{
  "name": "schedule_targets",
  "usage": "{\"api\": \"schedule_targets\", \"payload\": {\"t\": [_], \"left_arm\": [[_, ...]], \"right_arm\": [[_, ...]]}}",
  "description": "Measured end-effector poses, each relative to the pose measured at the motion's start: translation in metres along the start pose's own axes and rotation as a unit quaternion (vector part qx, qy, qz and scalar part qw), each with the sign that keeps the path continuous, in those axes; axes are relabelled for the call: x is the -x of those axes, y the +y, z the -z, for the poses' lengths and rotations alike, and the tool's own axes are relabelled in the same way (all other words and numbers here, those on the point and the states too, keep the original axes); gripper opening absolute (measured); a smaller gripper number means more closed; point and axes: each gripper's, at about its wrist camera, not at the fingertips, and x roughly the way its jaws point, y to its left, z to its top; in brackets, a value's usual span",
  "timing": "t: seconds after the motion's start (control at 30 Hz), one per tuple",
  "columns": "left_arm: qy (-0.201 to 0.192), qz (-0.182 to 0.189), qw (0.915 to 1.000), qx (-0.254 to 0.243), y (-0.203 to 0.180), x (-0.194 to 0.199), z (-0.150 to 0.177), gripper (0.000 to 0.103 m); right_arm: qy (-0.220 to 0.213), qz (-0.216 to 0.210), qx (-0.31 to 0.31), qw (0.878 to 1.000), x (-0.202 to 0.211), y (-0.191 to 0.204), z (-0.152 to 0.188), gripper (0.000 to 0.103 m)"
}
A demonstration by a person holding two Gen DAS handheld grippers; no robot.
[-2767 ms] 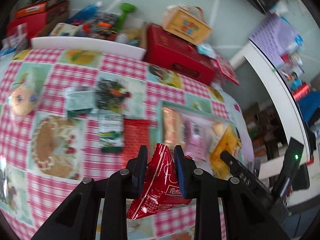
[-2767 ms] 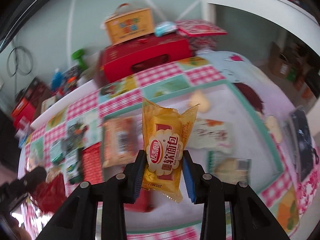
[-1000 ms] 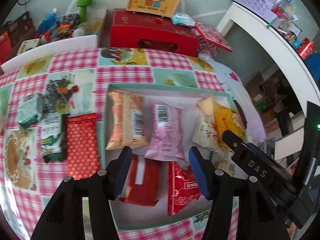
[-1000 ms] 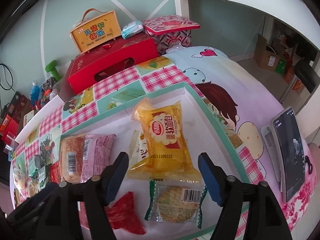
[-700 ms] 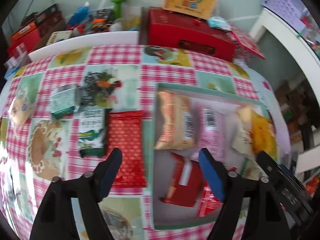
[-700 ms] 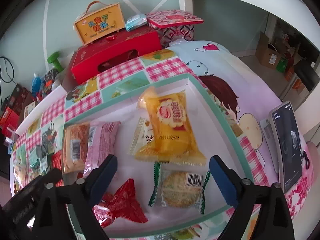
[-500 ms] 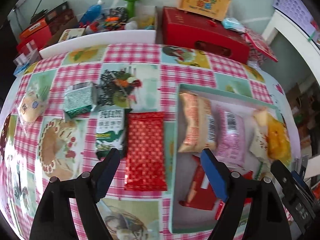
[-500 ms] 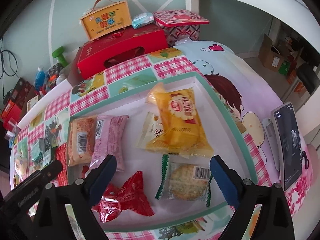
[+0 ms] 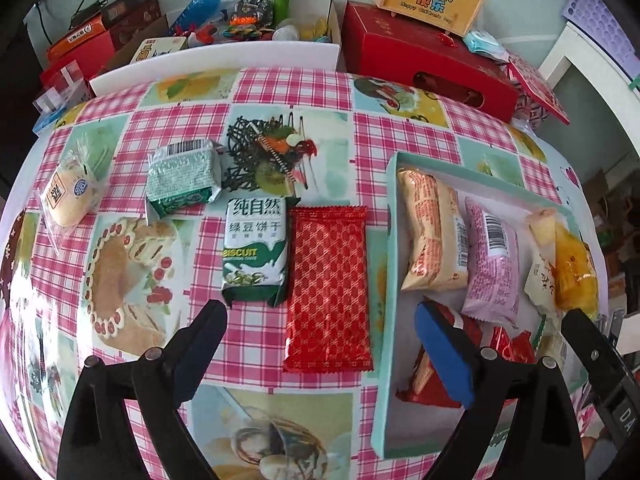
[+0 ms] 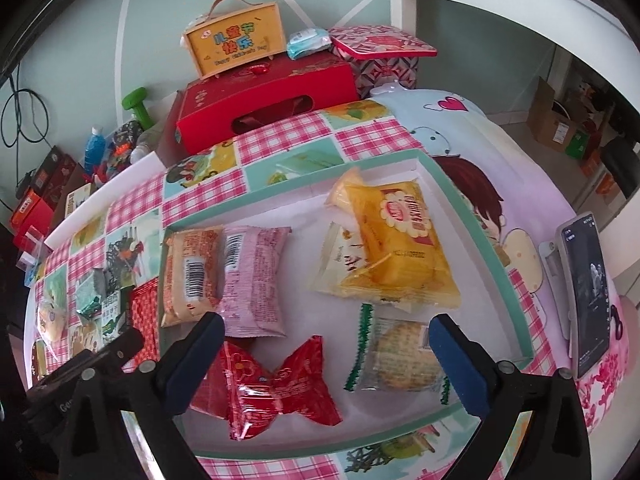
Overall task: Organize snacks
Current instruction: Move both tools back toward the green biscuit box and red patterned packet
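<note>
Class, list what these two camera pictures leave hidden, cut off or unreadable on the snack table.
- Red packet, left view: partly hidden behind the open left tongs.
- Cracker pack, right view: its right end is covered by the open right tongs.
- Phone, right view: screen too small to read.

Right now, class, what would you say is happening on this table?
Someone is sorting snacks into a tray with two handheld grippers. Both are open and empty. The left gripper hovers over a long red packet outside the tray, beside a green biscuit pack. The right gripper hangs over the tray, where a yellow bread bag and a red candy packet lie.
</note>
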Motion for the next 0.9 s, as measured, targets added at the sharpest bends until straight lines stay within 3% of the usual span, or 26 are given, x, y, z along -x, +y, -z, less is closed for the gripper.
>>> {"api": "schedule_targets", "payload": {"t": [0.5, 0.9], "left_arm": [[-0.016, -0.03, 0.9984, 0.045, 0.073, 0.021, -0.004, 0.095], [-0.02, -0.007, 0.9919, 0.125, 0.132, 0.028, -0.003, 0.095]], "right_arm": [[0.008, -0.035, 0.075, 0.997, -0.003, 0.069, 0.017, 0.103], [0.011, -0.093, 0.112, 0.989, -0.008, 0.126, 0.032, 0.103]]}}
